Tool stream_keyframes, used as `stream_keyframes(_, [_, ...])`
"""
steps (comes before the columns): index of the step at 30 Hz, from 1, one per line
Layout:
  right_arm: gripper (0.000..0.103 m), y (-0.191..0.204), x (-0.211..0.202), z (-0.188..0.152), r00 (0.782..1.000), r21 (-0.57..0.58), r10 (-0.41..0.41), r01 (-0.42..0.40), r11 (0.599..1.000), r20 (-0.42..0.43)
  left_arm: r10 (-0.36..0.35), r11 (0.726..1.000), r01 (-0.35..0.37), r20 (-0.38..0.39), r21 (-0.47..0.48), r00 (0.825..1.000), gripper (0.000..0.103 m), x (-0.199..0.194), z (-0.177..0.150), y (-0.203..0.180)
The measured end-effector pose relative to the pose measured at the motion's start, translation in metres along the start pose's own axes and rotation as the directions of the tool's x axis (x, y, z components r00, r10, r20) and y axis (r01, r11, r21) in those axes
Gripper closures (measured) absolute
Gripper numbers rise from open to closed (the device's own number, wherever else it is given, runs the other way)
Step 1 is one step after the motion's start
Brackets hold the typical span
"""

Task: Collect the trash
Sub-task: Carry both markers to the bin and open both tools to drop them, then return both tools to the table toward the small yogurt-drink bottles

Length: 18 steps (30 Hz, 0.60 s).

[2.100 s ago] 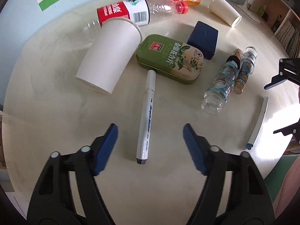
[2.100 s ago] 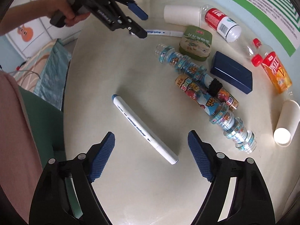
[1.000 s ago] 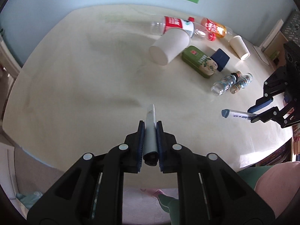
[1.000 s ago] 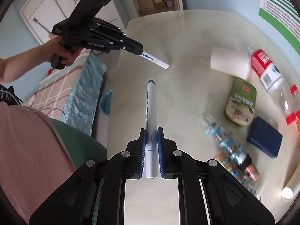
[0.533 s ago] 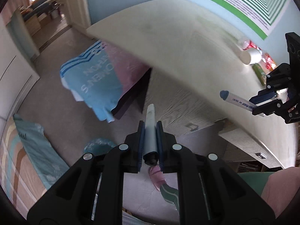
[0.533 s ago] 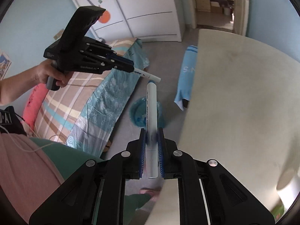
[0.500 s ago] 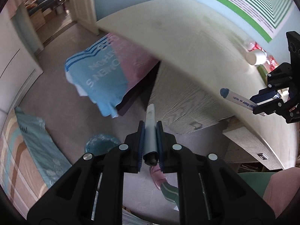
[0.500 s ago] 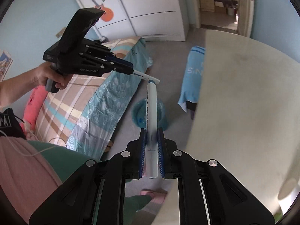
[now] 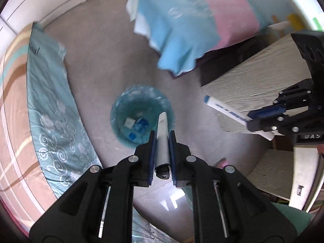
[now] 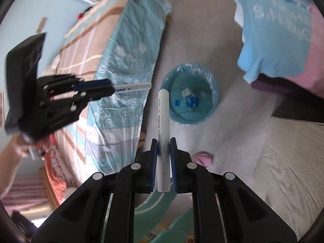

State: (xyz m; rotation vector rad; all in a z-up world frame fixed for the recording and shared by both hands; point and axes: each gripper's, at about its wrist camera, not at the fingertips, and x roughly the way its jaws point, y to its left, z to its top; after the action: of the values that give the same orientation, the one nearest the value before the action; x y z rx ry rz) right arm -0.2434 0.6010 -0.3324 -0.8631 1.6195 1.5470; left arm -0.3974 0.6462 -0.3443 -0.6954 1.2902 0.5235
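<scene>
Left wrist view: my left gripper (image 9: 162, 141) is clenched on a white marker (image 9: 162, 139), tip pointing to 12 o'clock and overlapping the rim of the blue-lined trash bin (image 9: 119, 109) on the floor below. Inside the bin I see a white scrap and blue pieces. At 3 o'clock, my right gripper (image 9: 261, 119) grasps a blue-capped marker (image 9: 224, 111), in front of the wooden table (image 9: 253, 77) side.

Right wrist view: the right gripper (image 10: 163, 154) is clamped on the blue-capped marker (image 10: 163, 121), which points to 12 o'clock, just beside the bin (image 10: 212, 101) at 1 o'clock. At 9 o'clock, the left gripper (image 10: 101, 89), blurred, holds its white marker (image 10: 133, 86) level over the bed (image 10: 121, 60).
</scene>
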Motion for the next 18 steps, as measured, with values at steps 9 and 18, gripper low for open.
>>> stream_keyframes(9, [0.036, 0.001, 0.059, 0.05, 0.999, 0.079, -0.043, 0.044, 0.996, -0.016, 0.066, 0.997, -0.068, -0.052, -0.023, 0.996, 0.068, 0.052, 0.014, 0.039])
stream_keyframes(18, [0.036, 0.004, -0.02, 0.011, 0.993, 0.03, -0.06, 0.057, 0.998, 0.097, 0.051, 0.998, -0.051, 0.005, 0.027, 0.999, 0.044, 0.006, -0.003, 0.019])
